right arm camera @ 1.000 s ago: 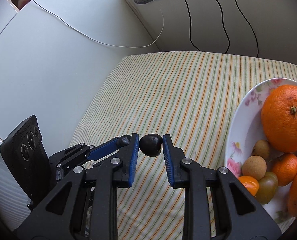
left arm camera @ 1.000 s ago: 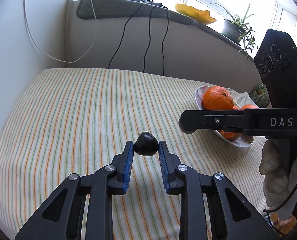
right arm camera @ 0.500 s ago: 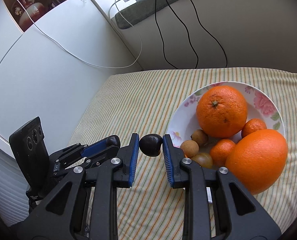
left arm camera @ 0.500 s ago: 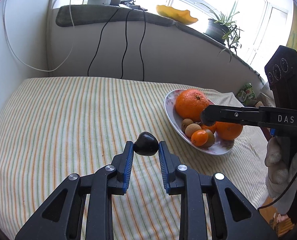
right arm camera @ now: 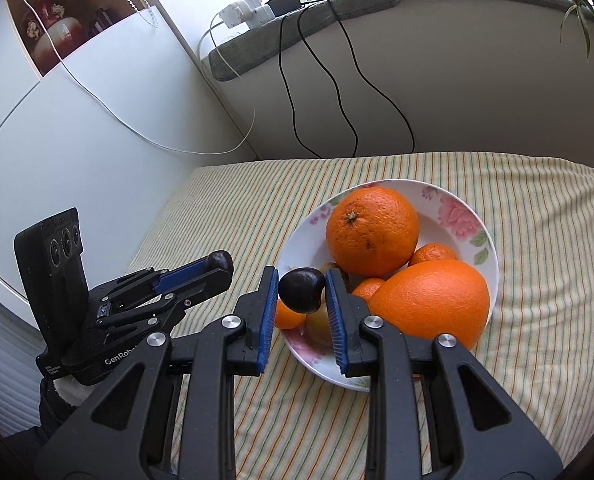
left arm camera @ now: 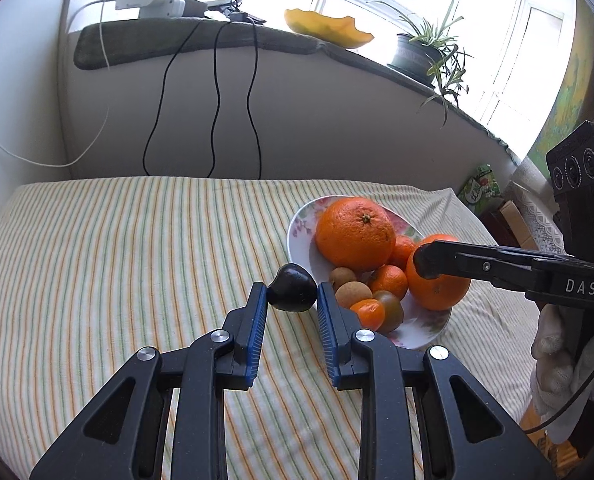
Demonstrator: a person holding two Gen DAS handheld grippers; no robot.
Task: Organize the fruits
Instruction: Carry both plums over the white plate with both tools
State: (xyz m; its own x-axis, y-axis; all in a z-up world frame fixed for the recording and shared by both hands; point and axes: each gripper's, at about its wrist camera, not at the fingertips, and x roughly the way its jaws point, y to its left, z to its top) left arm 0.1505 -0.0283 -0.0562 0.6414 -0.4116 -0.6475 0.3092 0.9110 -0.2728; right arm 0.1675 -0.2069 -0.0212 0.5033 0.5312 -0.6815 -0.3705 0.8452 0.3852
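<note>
Left wrist view first: my left claw (left arm camera: 292, 294) is clamped on a small dark fruit (left arm camera: 292, 293), held just beside the near rim of the flowered bowl (left arm camera: 297, 228) on the striped cloth (left arm camera: 117, 260). My right claw (right arm camera: 302, 290) grips a second dark fruit (right arm camera: 302, 289) of the same kind, hanging over the bowl's near edge. The bowl already holds a big orange (right arm camera: 371, 230), a larger oval orange (right arm camera: 429, 298) and small mandarins and brownish fruits — it is crowded. I judge the step is dropping both dark fruits in. To do it well I should carry each one over a low gap between the small fruits, lower it close, then part the pads gently — one claw at a time, so they don't collide or roll anything out.
</note>
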